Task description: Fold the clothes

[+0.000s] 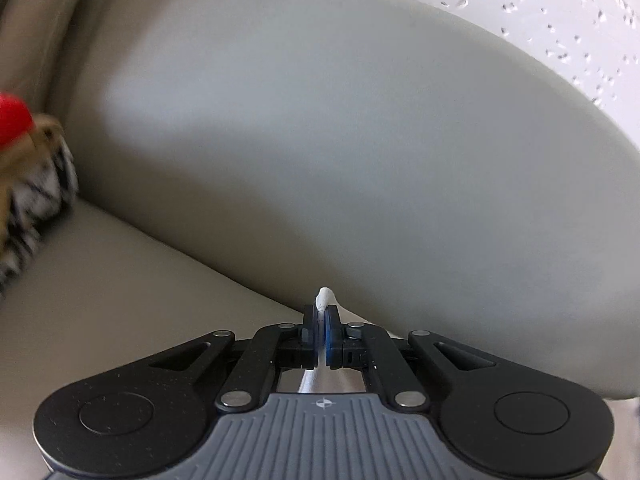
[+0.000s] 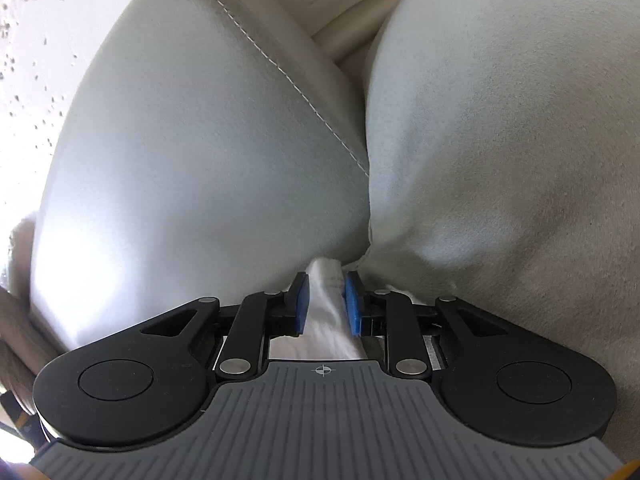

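Note:
In the left wrist view, my left gripper [image 1: 321, 314] is shut on a thin fold of white cloth [image 1: 323, 298]. A small tip of the cloth pokes out above the pads, and a strip of it runs back under the jaws. In the right wrist view, my right gripper [image 2: 326, 284] holds a thicker bunch of the same white cloth [image 2: 325, 308]. The bunch fills the gap between the blue pads [image 2: 301, 304], which press on it from both sides. The rest of the garment is hidden below both grippers.
Pale grey-beige sofa cushions fill both views: a back cushion [image 1: 320, 140], a seat [image 1: 100, 300], a stitched cushion [image 2: 180, 160] and a soft pillow [image 2: 500, 140]. A plush toy with a red cap [image 1: 28, 168] sits at the left edge. A white textured wall [image 1: 560, 8] stands behind.

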